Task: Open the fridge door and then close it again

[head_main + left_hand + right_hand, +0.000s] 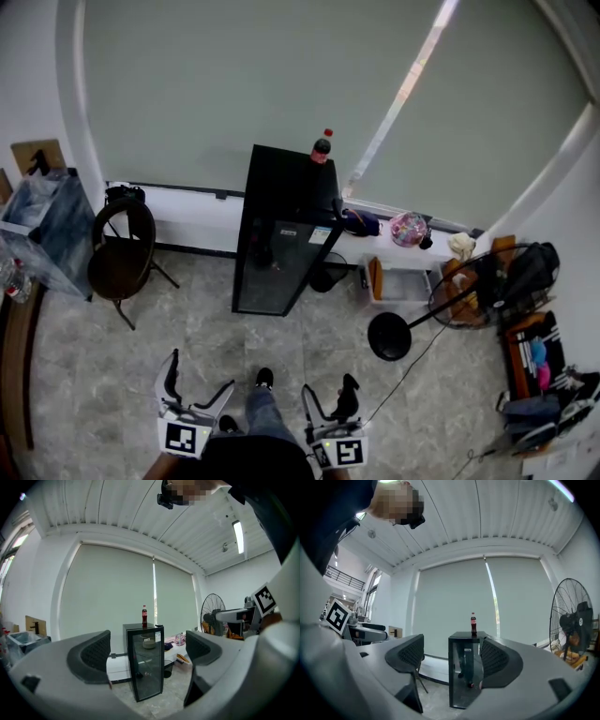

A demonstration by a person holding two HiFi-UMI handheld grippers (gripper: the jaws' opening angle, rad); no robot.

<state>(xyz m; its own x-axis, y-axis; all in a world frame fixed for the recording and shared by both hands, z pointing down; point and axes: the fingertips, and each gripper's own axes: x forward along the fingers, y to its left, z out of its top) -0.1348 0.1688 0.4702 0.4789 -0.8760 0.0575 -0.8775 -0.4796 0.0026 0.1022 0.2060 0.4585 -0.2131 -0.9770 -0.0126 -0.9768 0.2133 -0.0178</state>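
A small black fridge (279, 234) with a glass door stands shut against the window wall, a cola bottle (321, 147) on its top. The fridge (146, 665) shows between the left jaws and the fridge (465, 672) between the right jaws, far off in both. My left gripper (199, 384) and right gripper (328, 401) hang open near my legs at the bottom of the head view, well short of the fridge. Nothing is between either pair of jaws.
A round-backed chair (120, 251) stands left of the fridge, with a plastic bin (42, 230) beyond it. A standing fan (469, 291) with a black base (388, 337) and cable is at the right. A low white ledge (403, 248) carries small items. Grey tile floor lies between me and the fridge.
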